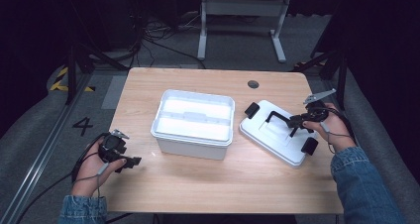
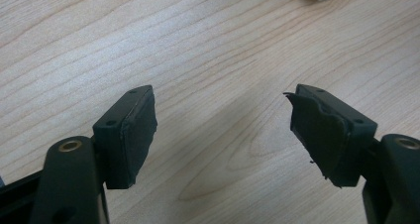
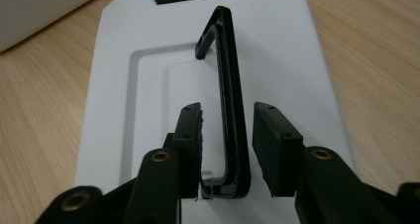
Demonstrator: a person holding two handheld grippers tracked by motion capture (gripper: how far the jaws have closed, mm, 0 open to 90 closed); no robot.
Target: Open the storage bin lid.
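From above I see a wooden table (image 1: 198,184): open white bin (image 1: 194,121) mid-table, its lid (image 1: 277,135) lying right. My left gripper (image 2: 223,130) idles low, jaws wide over bare wood. My right gripper (image 3: 227,135) straddles the lid's raised black handle (image 3: 229,95), jaws not yet touching it, a gap unreadable from above; closing off-centre could let it slip

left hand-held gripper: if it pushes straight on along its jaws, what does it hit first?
Likely the white bin. The left hand-held gripper is open over bare table, with the bin's corner at the far edge ahead. Depth is unclear; it points downward, so it may meet the table first.
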